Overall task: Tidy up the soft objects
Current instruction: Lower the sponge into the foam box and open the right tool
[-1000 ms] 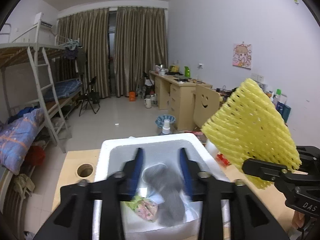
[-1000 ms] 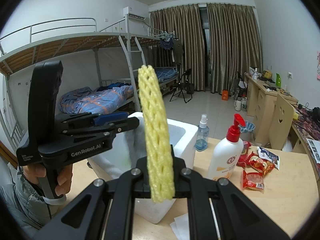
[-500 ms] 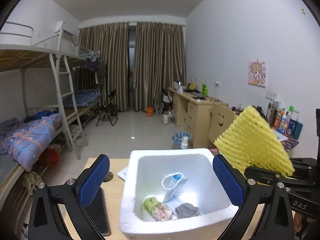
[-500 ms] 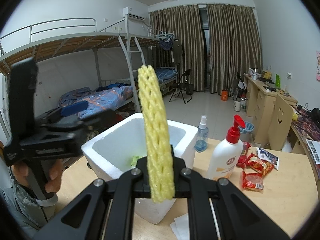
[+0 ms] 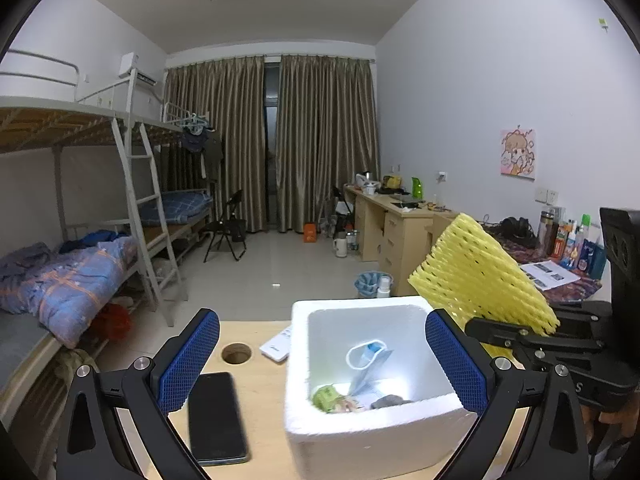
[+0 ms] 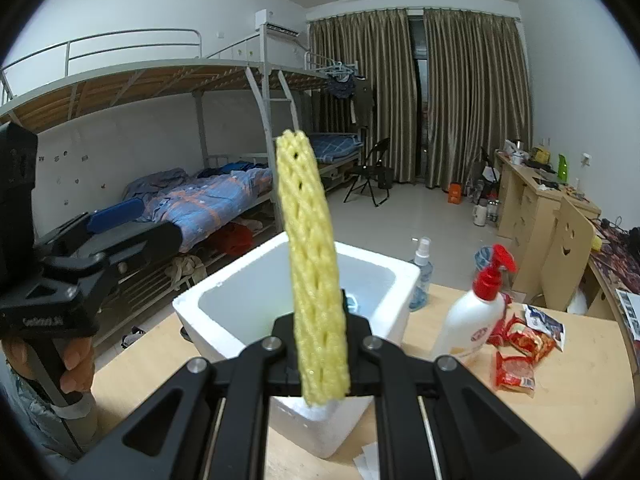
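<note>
Dorm-room wooden desk point(image 5: 256, 332), our left gripper point(image 5: 322, 356) spread wide, empty, before the styrofoam box point(image 5: 372, 432), our right gripper point(image 6: 320, 354) clamping yellow foam netting point(image 6: 310, 248) upright.

Foam box point(image 5: 372, 436) mouth open above; phone point(image 5: 215, 416) lies beside it.

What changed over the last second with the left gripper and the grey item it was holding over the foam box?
The left gripper opened wide and let go of the grey soft item, which now lies in the white foam box beside a green packet. The gripper then drew back from the box. The right gripper stayed clamped on the yellow foam net, held beside the box as before.
</note>
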`<state>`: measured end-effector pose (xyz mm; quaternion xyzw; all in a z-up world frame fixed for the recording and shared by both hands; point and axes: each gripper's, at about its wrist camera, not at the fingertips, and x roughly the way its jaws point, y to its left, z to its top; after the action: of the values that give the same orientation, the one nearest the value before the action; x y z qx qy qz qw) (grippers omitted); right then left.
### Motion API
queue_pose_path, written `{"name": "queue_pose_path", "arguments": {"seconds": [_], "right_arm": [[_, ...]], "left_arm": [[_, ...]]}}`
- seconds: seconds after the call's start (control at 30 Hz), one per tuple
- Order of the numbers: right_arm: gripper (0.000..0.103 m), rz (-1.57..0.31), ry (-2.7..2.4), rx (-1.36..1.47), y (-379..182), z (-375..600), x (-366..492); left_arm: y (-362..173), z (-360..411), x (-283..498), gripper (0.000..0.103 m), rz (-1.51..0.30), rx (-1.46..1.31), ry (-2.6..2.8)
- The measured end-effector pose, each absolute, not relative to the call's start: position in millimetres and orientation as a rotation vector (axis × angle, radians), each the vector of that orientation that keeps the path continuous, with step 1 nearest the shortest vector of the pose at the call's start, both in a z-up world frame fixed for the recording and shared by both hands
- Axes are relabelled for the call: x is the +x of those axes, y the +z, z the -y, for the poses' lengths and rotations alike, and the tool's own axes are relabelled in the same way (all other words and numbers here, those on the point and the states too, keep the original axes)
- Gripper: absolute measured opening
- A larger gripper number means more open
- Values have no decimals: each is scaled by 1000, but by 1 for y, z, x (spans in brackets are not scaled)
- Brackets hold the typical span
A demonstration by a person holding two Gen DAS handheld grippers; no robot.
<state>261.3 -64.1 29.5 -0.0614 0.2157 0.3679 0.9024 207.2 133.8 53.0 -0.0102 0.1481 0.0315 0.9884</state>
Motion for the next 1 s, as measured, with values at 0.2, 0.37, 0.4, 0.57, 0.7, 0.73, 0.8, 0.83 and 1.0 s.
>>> {"name": "queue_pose_path", "arguments": {"seconds": [0.2,0.37,0.4,0.57,0.7,0.73,0.8,0.83,1.0], "right_arm": [[13,-452,782,-135,31,47,265],[13,-459,791,-143,30,37,270],[13,-460,794,-145,30,35,270],[13,-463,807,-151,28,28,274],[13,-475,803,-160,25,27,276],[13,-478,799,-158,24,28,278],[13,-482,792,-152,24,28,279],[13,-484,790,-151,24,27,279],[13,-498,776,-148,21,21,283]], "left_arm": [[53,-147,191,103,-283,-11,98],[47,-163,183,103,-280,-50,126],[45,-166,182,103,-277,-54,137],[33,-177,180,103,-258,-63,153],[25,-179,184,103,-266,-72,125],[24,-179,186,103,-268,-74,118],[22,-178,186,103,-270,-74,104],[22,-177,187,103,-270,-69,97],[16,-172,188,103,-277,-42,76]]}}
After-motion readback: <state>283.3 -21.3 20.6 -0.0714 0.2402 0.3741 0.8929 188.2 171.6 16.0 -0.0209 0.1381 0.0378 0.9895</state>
